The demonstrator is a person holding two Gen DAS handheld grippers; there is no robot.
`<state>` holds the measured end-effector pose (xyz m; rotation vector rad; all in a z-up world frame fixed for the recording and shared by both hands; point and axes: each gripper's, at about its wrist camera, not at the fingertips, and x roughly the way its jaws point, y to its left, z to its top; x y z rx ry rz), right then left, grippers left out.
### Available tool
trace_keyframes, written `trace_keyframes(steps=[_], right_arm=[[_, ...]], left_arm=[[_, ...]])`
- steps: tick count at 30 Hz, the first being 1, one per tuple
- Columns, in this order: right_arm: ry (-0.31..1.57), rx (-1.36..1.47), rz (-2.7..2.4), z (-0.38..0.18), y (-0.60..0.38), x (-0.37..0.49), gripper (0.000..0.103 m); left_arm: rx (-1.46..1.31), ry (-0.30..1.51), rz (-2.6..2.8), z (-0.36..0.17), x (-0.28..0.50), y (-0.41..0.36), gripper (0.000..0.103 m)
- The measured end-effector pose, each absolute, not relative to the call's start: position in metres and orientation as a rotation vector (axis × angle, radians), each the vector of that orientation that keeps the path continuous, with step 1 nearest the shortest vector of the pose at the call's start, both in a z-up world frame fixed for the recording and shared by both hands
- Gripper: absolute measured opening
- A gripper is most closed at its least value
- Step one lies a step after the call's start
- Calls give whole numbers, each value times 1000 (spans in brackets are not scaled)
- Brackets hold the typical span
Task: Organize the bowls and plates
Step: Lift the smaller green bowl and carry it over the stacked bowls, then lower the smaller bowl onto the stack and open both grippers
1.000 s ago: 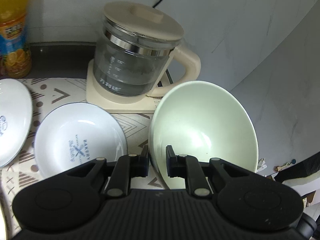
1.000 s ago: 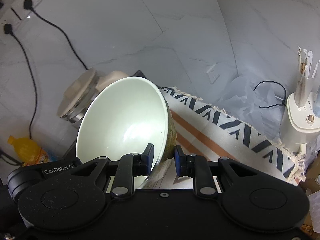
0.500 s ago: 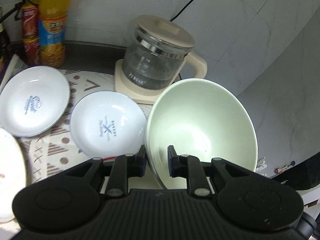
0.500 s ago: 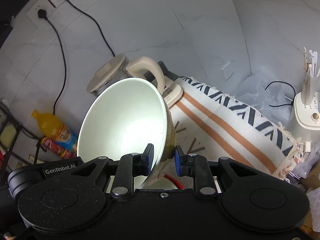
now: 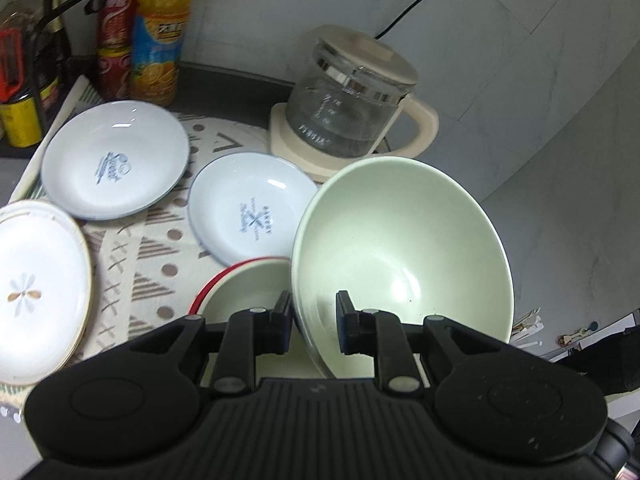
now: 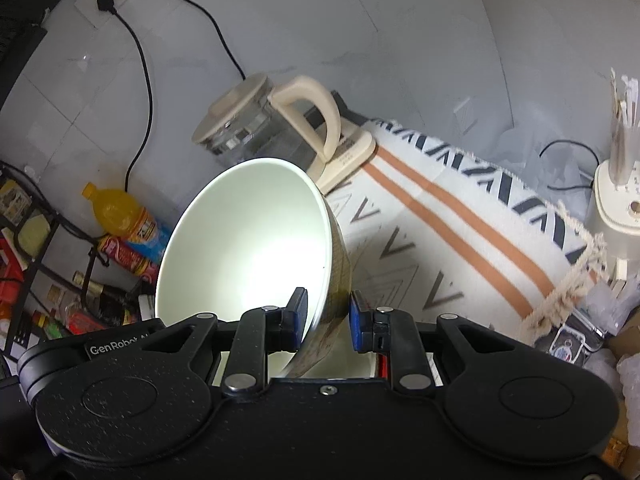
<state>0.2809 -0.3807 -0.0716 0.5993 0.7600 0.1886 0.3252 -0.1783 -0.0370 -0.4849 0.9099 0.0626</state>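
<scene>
Gripping pale green bowl (image 5: 400, 264) by its near rim, tilted, opening facing the camera; left gripper (image 5: 313, 322) clamped on that rim, one finger inside, one outside. Sitting directly beneath at 7 o'clock of it: red-rimmed bowl (image 5: 240, 284), partly hidden by the fingers. Lying on patterned mat (image 5: 132, 256): small white plate with crossed print (image 5: 250, 210) at 10 o'clock of the green bowl, second white plate with blue script (image 5: 114, 166) farther out at 10 o'clock, flower-print plate (image 5: 36, 296) at 9 o'clock near the frame edge. Standing at 12 o'clock: glass kettle (image 5: 352, 112) on its cream base. Standing at 11 o'clock by the wall: orange drink bottle (image 5: 160, 36). Holding a second light bowl (image 6: 248, 248), patterned outside, likewise tilted: right gripper (image 6: 327, 316) clamped across its rim; striped cloth (image 6: 452, 232) lying at 3 o'clock of it.
</scene>
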Motion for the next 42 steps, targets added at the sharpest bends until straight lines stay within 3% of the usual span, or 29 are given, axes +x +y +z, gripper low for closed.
trace_keyframes(steps=[15,25,38,42], right_arm=[[861,525,202,-95,-363,279,23],[891,511,211,-101,-360,285,29],[880,484,237,-98,-362,279,31],[886,502,228,-103,-367,274,31]], left_arm=[[-511,995,143,-73,303,-168,19],[-507,1045,174,-86,310,-168,19],[-513,1001,193,-86,306,-162,38],[-489,998,220,-83,302,-161,60]])
